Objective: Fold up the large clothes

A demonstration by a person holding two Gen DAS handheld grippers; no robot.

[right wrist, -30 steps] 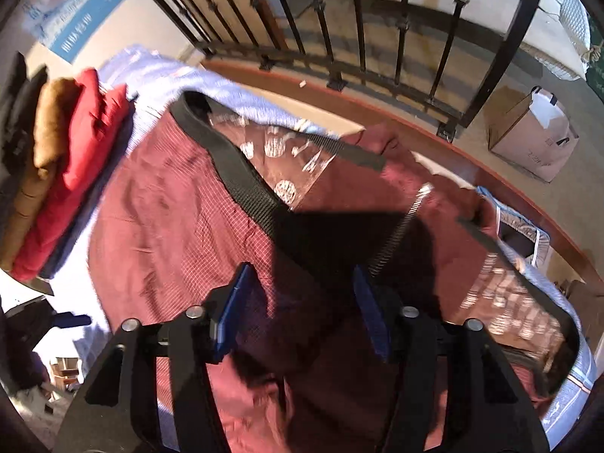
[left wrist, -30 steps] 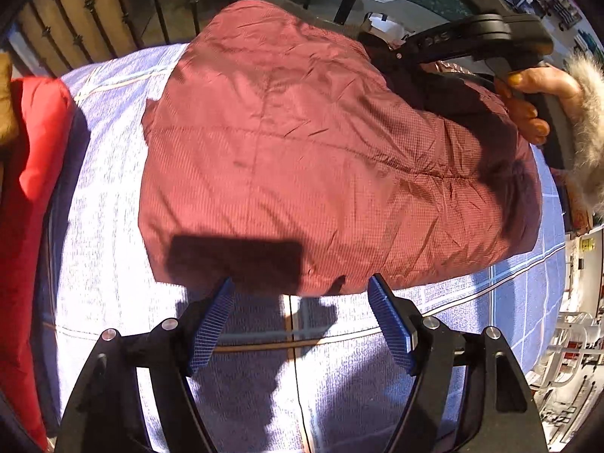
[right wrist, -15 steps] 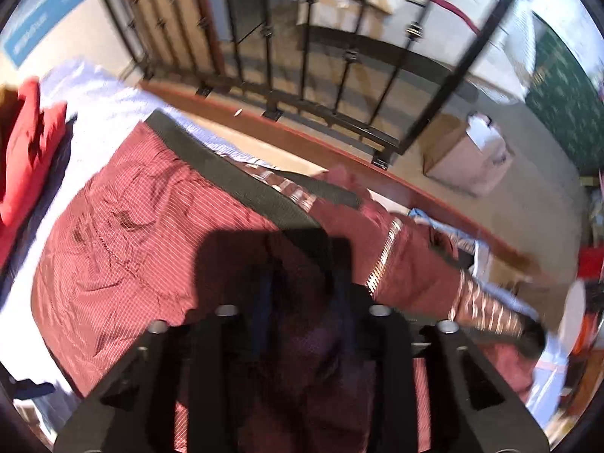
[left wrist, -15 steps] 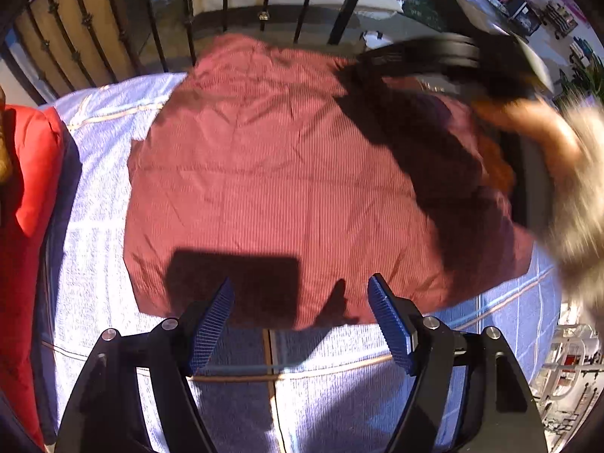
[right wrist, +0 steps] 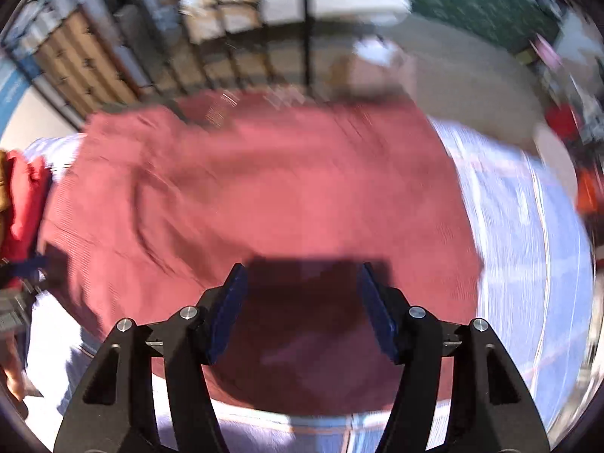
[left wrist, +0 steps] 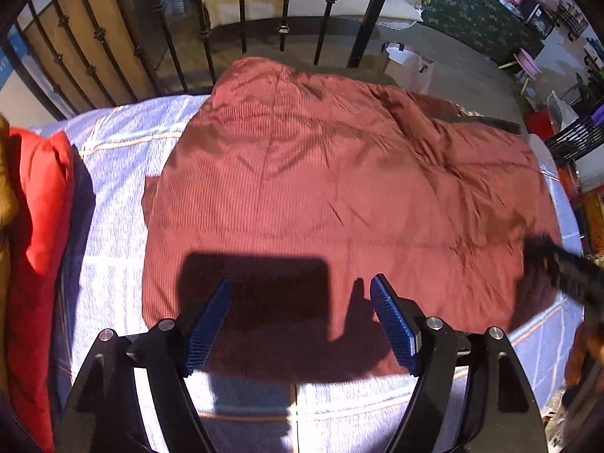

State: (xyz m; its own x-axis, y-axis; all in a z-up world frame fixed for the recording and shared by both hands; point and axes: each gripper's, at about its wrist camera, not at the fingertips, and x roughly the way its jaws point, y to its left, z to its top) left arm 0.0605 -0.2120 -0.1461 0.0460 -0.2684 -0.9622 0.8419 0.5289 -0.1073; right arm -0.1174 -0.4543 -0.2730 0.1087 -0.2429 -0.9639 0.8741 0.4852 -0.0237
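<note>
A pale blue checked bedsheet (left wrist: 124,173) covers the bed, with a black iron railing (left wrist: 241,19) along its far edge and a cluttered room beyond. A folded red garment (left wrist: 41,204) lies stacked at the bed's left side. The maroon jacket (left wrist: 339,196) lies spread flat across the middle of the sheet, wrinkled, its far edge near the railing. The left gripper (left wrist: 300,324) points steeply down over the jacket's near hem, jaws wide apart and holding nothing. The right gripper (right wrist: 302,309) likewise aims down above the jacket, its jaws having just been opening, with nothing between them. The right wrist view is heavily smeared, so the jacket's collar end is probably at upper left there, though it is hard to tell.
</note>
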